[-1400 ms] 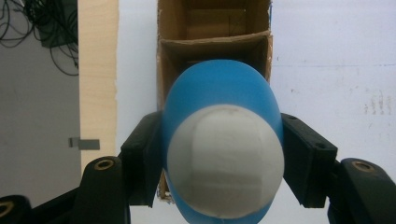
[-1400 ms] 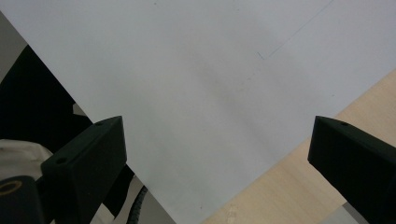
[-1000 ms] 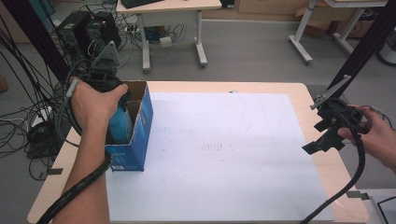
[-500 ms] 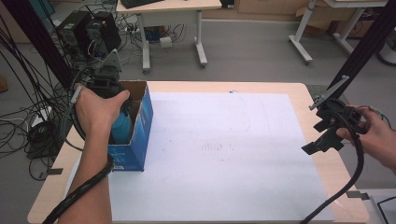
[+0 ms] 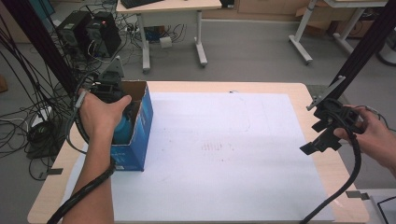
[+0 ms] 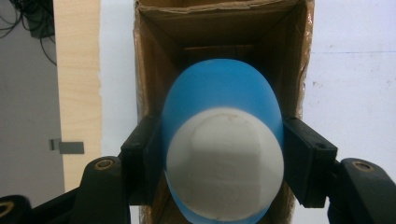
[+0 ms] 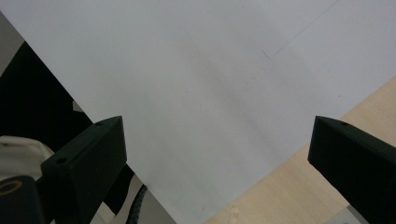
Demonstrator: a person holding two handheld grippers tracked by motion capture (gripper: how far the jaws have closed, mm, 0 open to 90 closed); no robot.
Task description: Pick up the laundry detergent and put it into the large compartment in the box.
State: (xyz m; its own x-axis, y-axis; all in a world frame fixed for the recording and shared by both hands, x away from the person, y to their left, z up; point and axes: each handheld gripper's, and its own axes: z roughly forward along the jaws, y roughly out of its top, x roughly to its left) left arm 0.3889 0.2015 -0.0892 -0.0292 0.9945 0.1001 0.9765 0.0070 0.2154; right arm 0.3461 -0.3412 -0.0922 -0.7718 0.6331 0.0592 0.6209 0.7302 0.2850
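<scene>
From the high view, your left hand [image 5: 100, 116] holds the left claw [image 5: 112, 100] over the open top of the blue box [image 5: 140, 135], which stands upright near the left edge of the desk [image 5: 322, 179] on the white sheet [image 5: 224, 154]. A blue cup [image 5: 123, 130] shows just under your hand, partly inside the box. Your right hand [image 5: 373, 137] holds the right claw [image 5: 322, 140] above the right edge of the desk, well apart from the box.

In the left gripper view, the left claw [image 6: 224, 158] is clenched on the blue cup [image 6: 222, 98]: both black pads press its sides, one on each side. The white bottom of the cup faces the camera, and its far end points down into the brown cardboard inside of the box [image 6: 154, 70]. The cup is between the box walls; I cannot tell if it touches the floor of the box.

In the right gripper view, the right claw [image 7: 219, 158] is released, its jaws stand wide apart with nothing between them. Under it lies the white sheet [image 7: 187, 70], and the bare wood of the desk [image 7: 280, 191] shows at the lower right.
</scene>
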